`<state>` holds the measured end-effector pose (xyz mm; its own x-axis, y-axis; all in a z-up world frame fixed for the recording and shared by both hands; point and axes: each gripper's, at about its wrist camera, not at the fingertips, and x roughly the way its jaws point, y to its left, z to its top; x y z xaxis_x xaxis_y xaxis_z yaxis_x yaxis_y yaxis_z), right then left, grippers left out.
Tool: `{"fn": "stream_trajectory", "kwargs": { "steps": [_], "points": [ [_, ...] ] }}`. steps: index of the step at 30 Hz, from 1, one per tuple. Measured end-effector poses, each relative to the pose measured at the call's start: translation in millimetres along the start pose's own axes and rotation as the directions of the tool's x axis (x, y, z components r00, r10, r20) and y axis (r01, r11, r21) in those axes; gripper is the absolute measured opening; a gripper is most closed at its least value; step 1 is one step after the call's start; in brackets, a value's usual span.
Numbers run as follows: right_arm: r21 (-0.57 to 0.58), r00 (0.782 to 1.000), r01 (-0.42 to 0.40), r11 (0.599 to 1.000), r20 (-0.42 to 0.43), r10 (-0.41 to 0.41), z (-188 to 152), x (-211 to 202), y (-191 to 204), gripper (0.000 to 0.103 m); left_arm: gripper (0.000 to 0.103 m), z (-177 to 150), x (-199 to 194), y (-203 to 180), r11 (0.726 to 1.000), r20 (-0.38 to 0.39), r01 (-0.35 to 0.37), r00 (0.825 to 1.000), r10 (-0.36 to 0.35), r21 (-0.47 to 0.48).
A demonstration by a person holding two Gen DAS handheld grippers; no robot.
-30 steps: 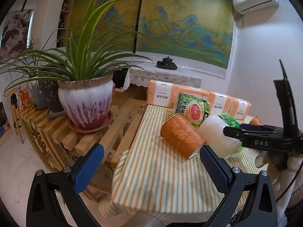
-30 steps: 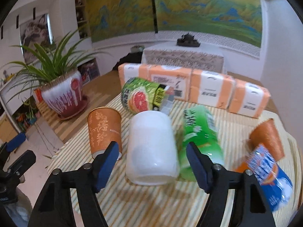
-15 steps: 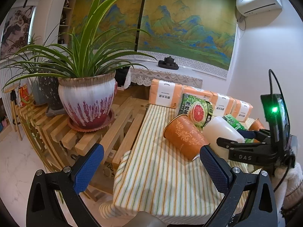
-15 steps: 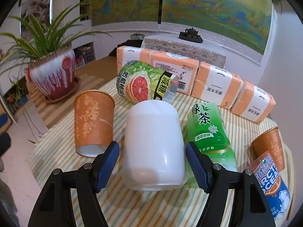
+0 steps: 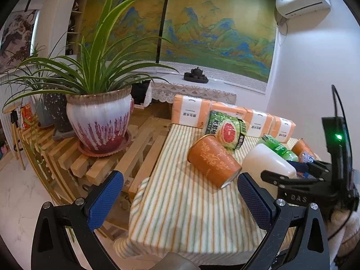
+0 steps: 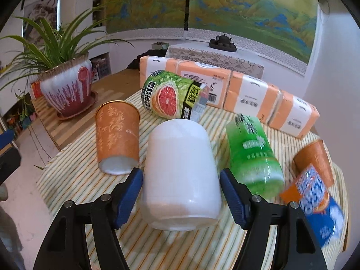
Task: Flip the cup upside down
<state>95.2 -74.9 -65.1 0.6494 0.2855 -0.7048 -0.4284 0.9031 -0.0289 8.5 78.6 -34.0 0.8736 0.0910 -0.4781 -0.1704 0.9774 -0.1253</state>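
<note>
writing: "DAS" reads on the right claw point(image 5: 292, 181) body in the left wrist view; Chinese characters on both green bottles, too blurred to read; tissue pack print too small to read
white cup point(image 6: 181, 175): plain glossy white, no handle seen, lying tilted, one end toward the camera, the other toward the far edge; its inside is hidden
cup place: middle of the striped tabletop point(image 6: 74, 186), between the orange paper cup point(image 6: 117, 137) and the green tea bottle point(image 6: 253, 155), just in front of the grapefruit-label bottle point(image 6: 169, 97)
right claw point(image 6: 181, 196): jaws part open, blue pads on either side of the white cup; contact cannot be told
left claw point(image 5: 180, 199): wide open, holds nothing, over the tabletop's near left corner
orange paper cup: gold pattern, lying on its side, white base showing
second orange cup point(image 6: 313, 162): near the right edge, partly behind a blue-orange snack bag point(image 6: 315, 204)
tissue packs point(image 6: 227, 90): orange-white row along the far edge
plant pot point(image 5: 99, 123): white-purple glaze, holds a long-leaved plant, on a slatted wooden bench point(image 5: 90, 168) left of the tabletop
</note>
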Motion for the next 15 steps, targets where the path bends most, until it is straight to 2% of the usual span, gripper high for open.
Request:
{"fn": "stream_trajectory", "kwargs": {
  "steps": [8, 15],
  "points": [
    [0.070, 0.999, 0.040, 0.997, 0.005, -0.040, -33, -30, 0, 0.067, 0.103, -7, -4, -14, 0.999, -0.006, 0.032, 0.999, -0.031, 0.026],
    [0.067, 0.999, 0.031, 0.997, 0.019, -0.033, -41, -38, 4, 0.068, 0.103, -12, -7, -26, 0.998, -0.011, 0.041, 0.999, -0.040, 0.052]
  ]
}}
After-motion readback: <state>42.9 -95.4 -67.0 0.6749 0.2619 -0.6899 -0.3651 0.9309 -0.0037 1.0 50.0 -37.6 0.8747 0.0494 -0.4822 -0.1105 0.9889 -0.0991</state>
